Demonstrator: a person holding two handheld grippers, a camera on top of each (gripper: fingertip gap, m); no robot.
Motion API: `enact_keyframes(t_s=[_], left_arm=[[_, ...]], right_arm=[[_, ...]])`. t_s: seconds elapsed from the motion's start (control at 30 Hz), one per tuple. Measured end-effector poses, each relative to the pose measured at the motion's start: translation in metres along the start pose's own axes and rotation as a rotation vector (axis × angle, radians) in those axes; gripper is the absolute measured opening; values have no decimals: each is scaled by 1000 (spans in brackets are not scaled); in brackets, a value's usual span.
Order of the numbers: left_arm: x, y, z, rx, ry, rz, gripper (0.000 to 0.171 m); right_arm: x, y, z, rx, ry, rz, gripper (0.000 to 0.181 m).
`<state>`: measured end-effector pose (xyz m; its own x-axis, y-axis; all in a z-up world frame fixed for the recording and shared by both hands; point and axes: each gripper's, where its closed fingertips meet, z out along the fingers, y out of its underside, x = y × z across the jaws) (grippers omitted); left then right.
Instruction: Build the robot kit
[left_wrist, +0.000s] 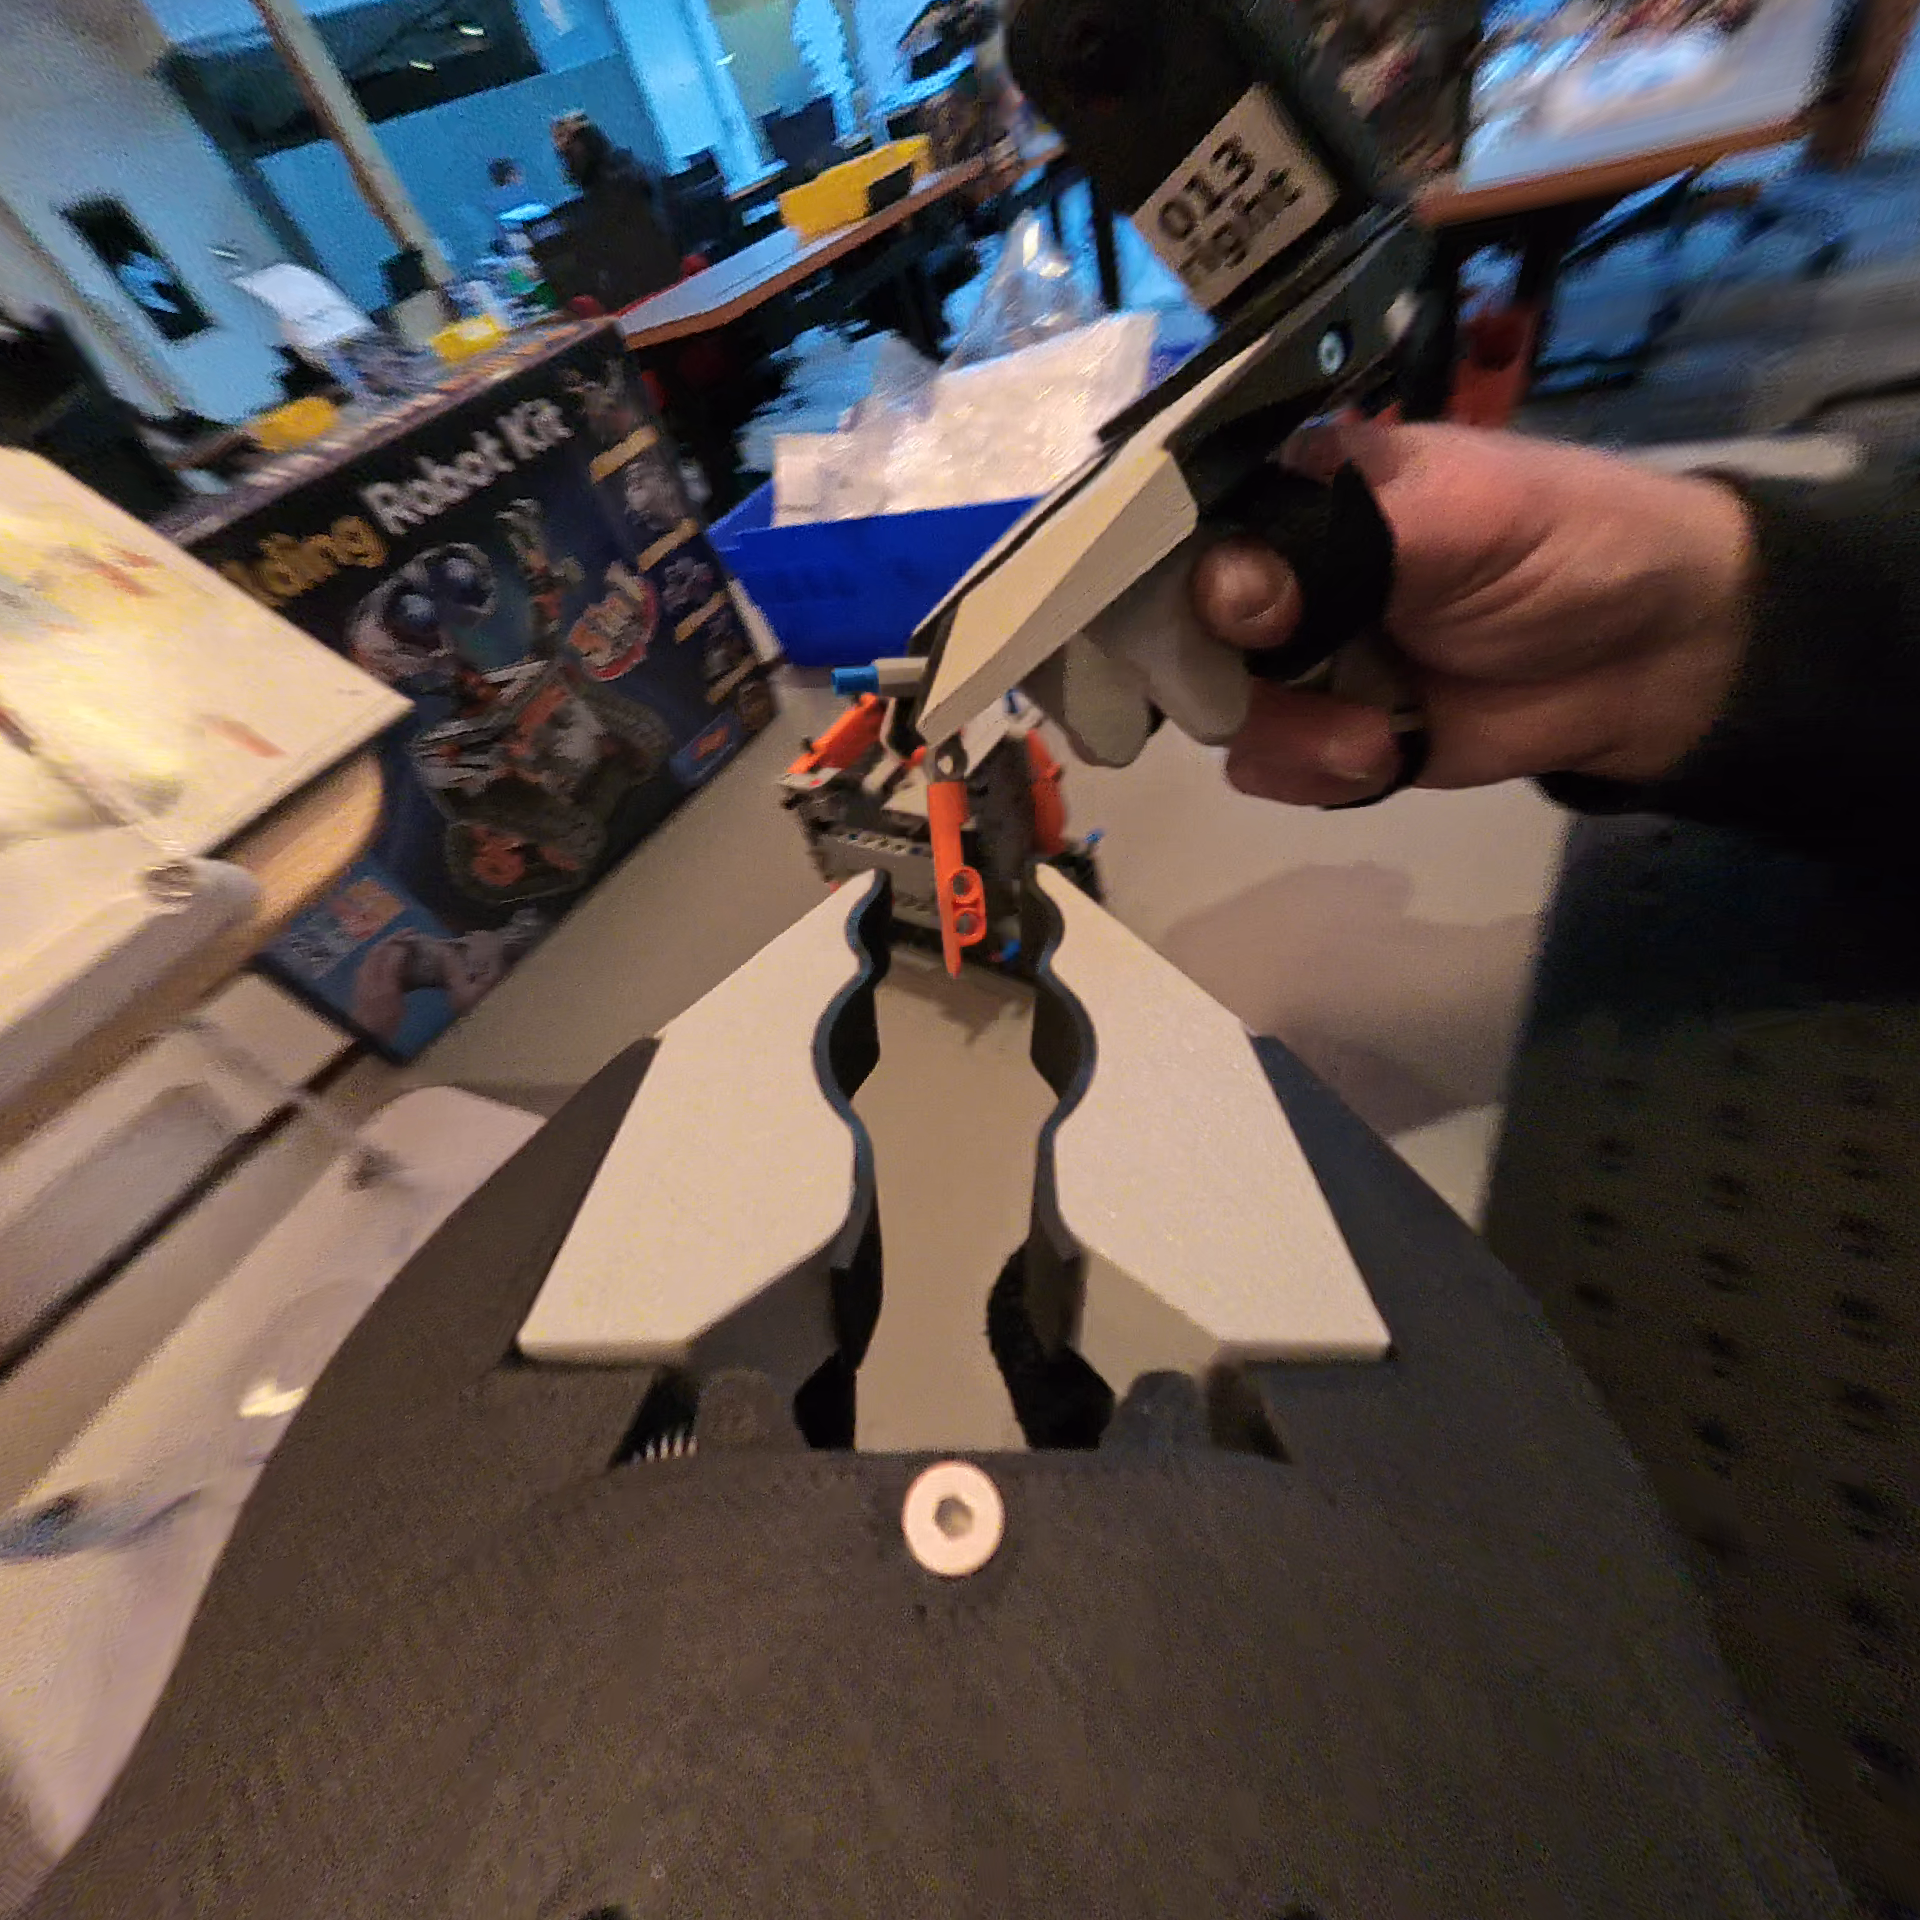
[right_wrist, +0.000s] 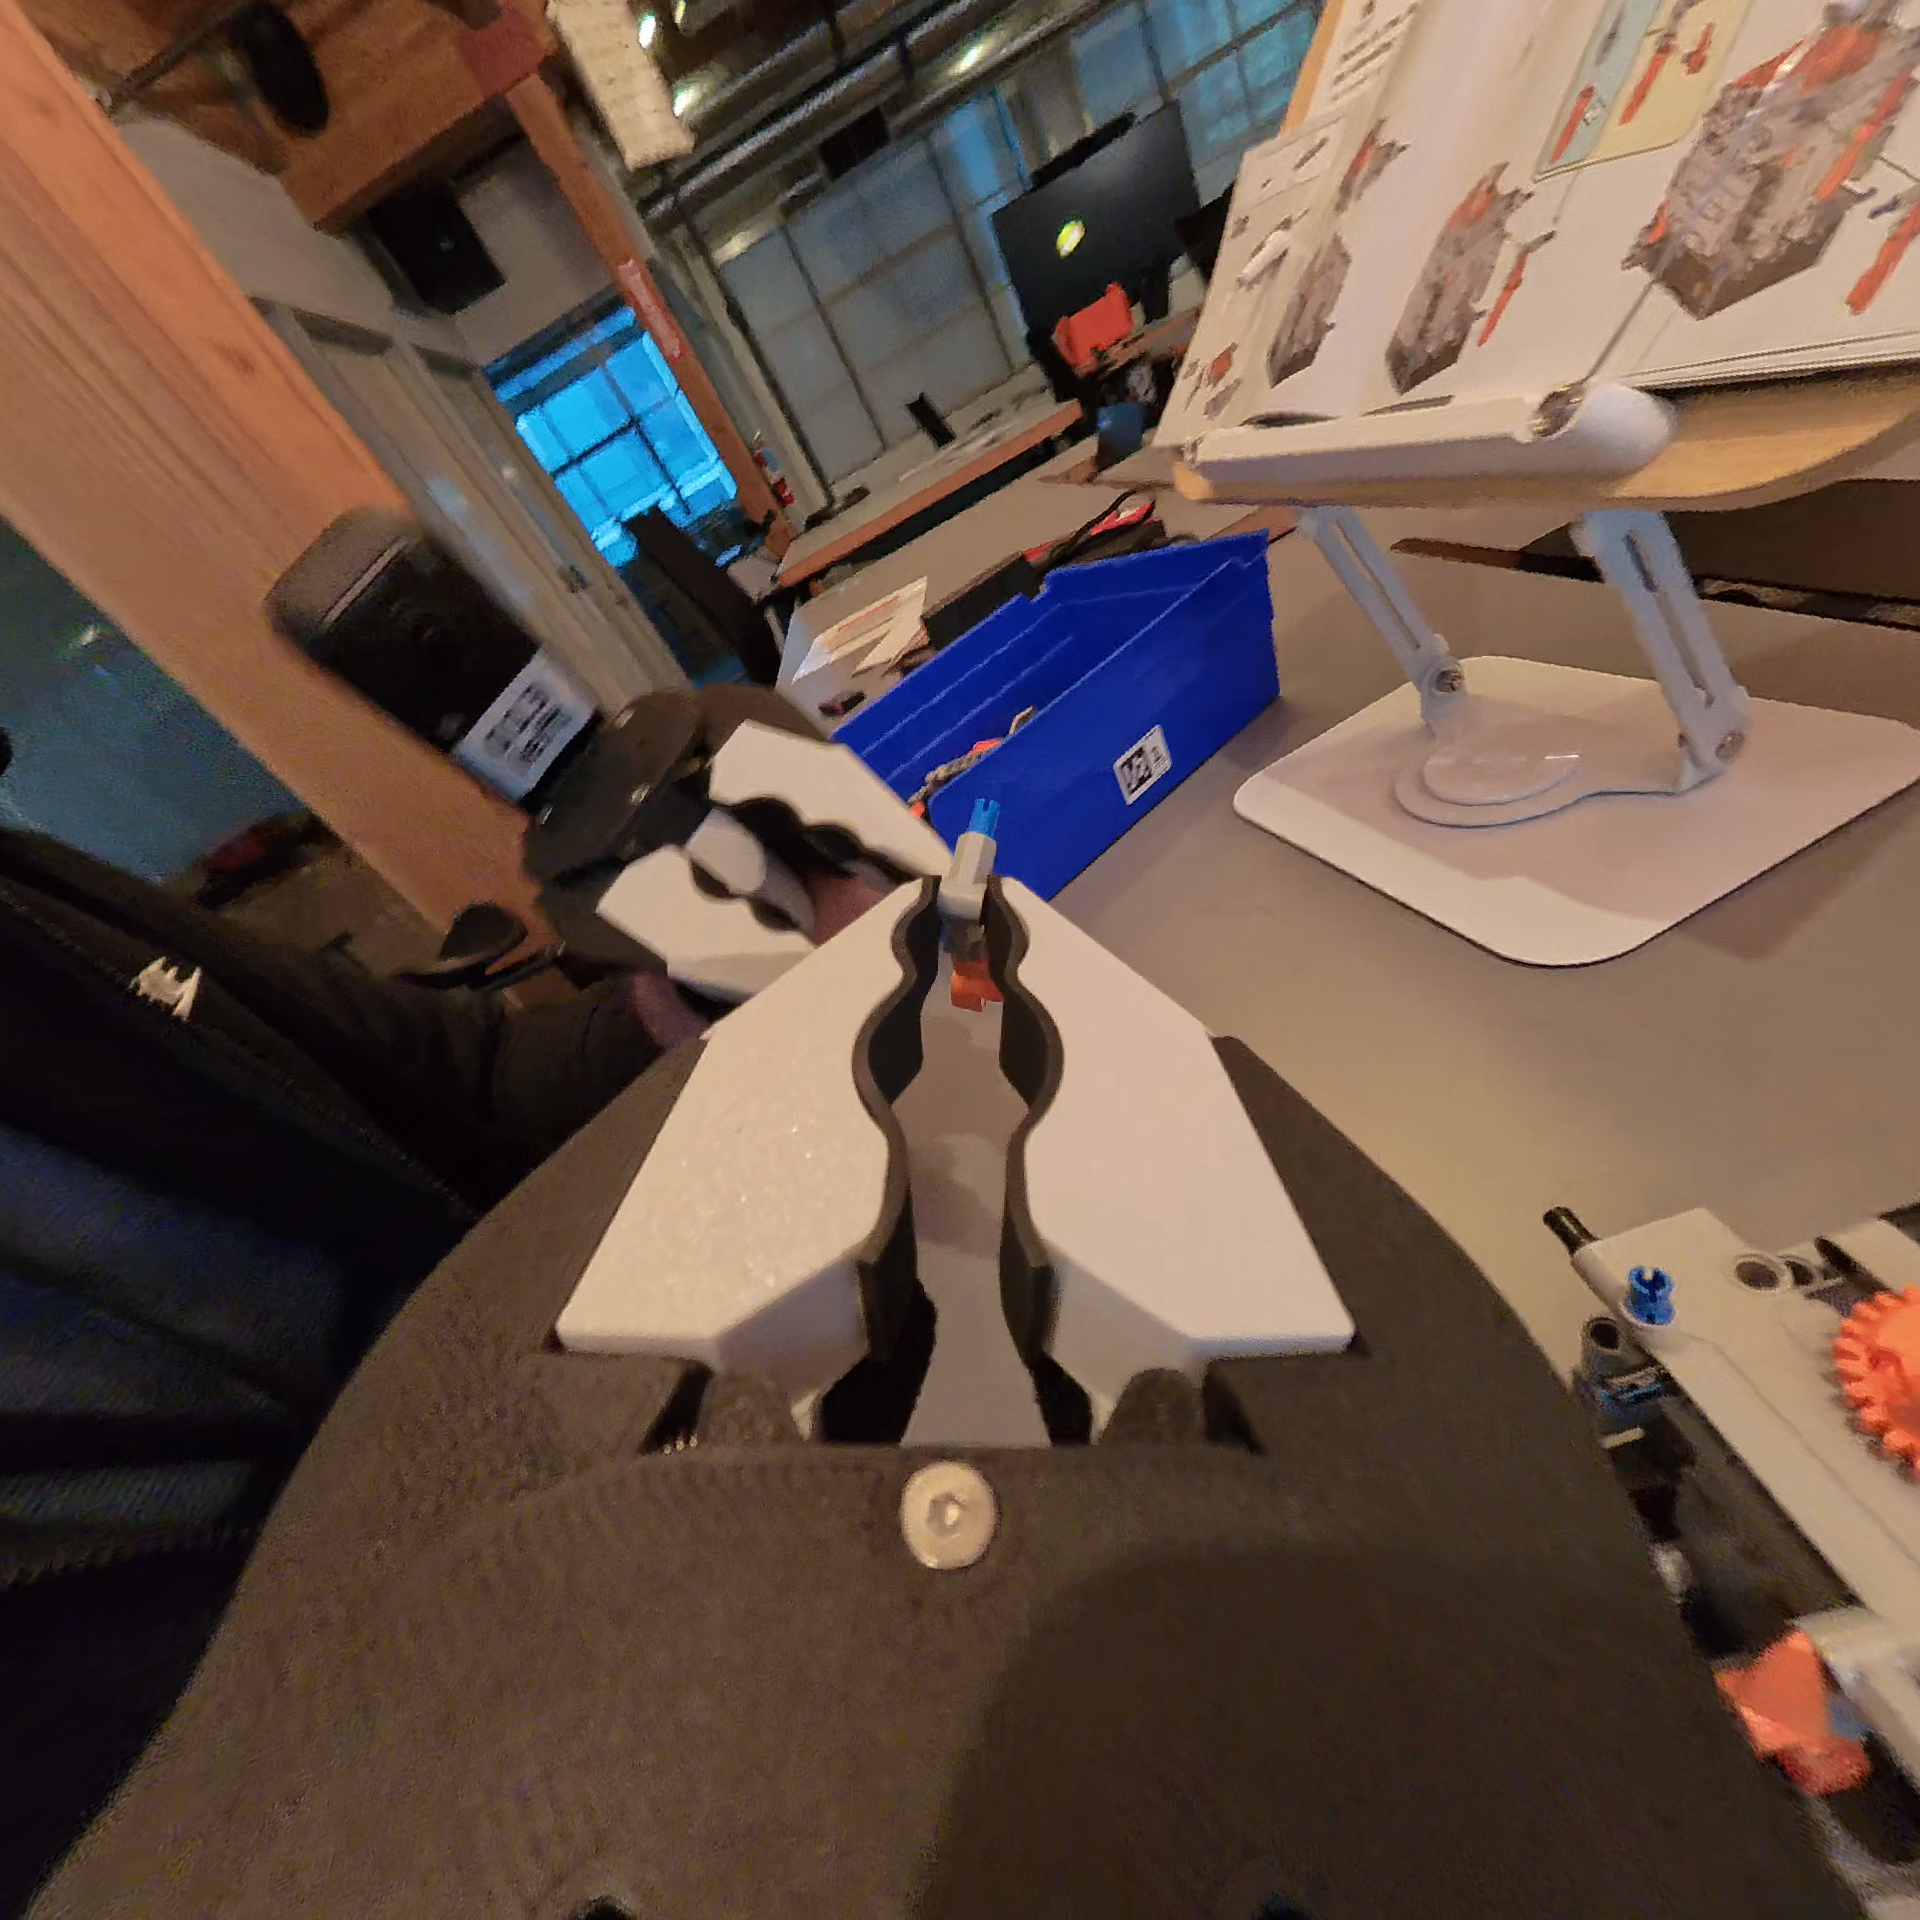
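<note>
Right gripper pinching grey connector with blue pin, long axis upright | left gripper part-spread at orange-grey brick model (contact unclear) | connector directly above model, both on grey table

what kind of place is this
Probably a shared workshop or makerspace: long work tables, a blue parts bin, and a building-kit instruction booklet propped on a white stand.
</note>
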<state>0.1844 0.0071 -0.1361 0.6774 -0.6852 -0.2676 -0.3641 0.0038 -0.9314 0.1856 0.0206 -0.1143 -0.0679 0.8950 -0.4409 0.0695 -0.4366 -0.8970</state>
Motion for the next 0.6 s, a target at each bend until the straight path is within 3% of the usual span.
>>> enact_keyframes(t_s=[0.07, 0.3, 0.6], left_arm=[[-1, -2, -3, 30, 97, -123, 27], [27, -10, -7, 101, 635, -584, 22], [60, -17, -10, 118, 930, -714, 12]], right_arm=[[-11, 2, -3, -60, -74, -39, 6], [-37, 3, -8, -150, -310, -79, 6], [-56, 26, -8, -275, -529, -46, 6]])
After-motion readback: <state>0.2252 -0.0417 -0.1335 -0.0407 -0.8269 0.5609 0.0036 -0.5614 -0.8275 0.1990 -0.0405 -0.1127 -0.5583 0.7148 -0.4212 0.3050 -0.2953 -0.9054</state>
